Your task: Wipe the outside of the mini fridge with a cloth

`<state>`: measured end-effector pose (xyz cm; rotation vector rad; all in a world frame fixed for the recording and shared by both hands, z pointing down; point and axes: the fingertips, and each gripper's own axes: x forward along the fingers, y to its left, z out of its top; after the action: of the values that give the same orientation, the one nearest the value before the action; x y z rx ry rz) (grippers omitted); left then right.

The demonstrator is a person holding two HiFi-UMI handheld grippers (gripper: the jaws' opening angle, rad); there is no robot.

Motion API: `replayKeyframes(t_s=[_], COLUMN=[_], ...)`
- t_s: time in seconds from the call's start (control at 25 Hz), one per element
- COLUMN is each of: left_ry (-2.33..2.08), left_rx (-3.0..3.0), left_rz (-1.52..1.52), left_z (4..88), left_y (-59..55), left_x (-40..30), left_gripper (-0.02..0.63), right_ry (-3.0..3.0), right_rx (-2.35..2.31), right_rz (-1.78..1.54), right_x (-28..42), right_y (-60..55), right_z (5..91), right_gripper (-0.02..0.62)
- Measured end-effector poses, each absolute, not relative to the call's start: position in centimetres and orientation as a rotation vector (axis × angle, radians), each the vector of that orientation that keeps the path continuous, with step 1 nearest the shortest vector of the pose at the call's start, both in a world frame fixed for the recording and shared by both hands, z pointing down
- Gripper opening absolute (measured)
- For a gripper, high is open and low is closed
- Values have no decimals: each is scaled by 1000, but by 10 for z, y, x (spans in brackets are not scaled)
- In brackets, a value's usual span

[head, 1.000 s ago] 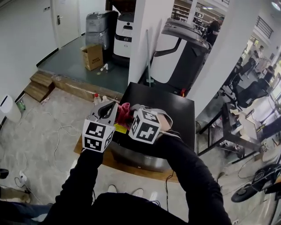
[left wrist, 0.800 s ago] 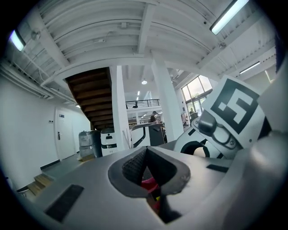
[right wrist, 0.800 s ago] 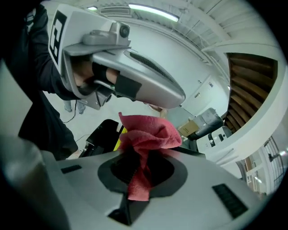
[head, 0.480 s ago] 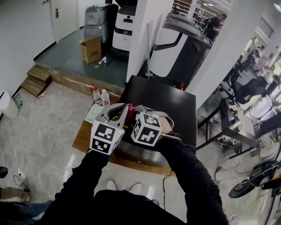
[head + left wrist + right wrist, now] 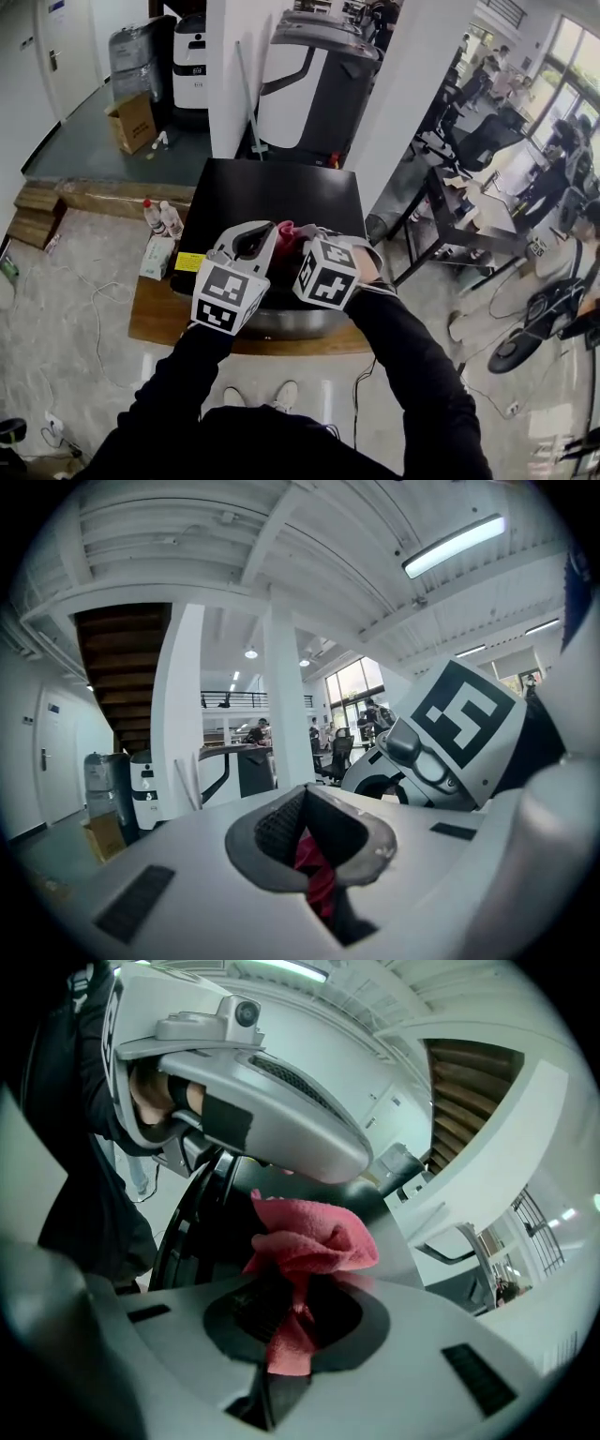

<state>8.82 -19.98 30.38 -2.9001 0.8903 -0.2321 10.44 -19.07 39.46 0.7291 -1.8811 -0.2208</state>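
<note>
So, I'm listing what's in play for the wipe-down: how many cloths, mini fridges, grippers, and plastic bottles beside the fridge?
cloth: 1
mini fridge: 1
left gripper and right gripper: 2, both shut on the cloth
plastic bottles: 2
Total: 6

Black mini fridge [image 5: 272, 187], pink cloth [image 5: 287, 234] above, left gripper [image 5: 265, 242] and right gripper [image 5: 306, 242] beside it

Two plastic bottles [image 5: 170, 221] stand on the floor left of the left gripper [image 5: 267, 239], wooden steps [image 5: 31, 214] farther left, a cardboard box [image 5: 134, 120] far beyond, an office chair [image 5: 483, 148] far right
</note>
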Motion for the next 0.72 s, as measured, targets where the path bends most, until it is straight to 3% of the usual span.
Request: replayKeyframes(t_s=[0.44,0.72], left_ry=[654,633], left_rx=[-2945,-2943], left_rz=[-202,-167], left_z=[298,286], left_y=[-156,-136], left_x=[201,228], left_gripper=[6,6], right_ry=[-1738,-1688], right_rx=[913,1000], right_rz=[-89,-57], right_x=[256,320], right_y=[-140,-113], right_z=[395,388], right_gripper=[58,60])
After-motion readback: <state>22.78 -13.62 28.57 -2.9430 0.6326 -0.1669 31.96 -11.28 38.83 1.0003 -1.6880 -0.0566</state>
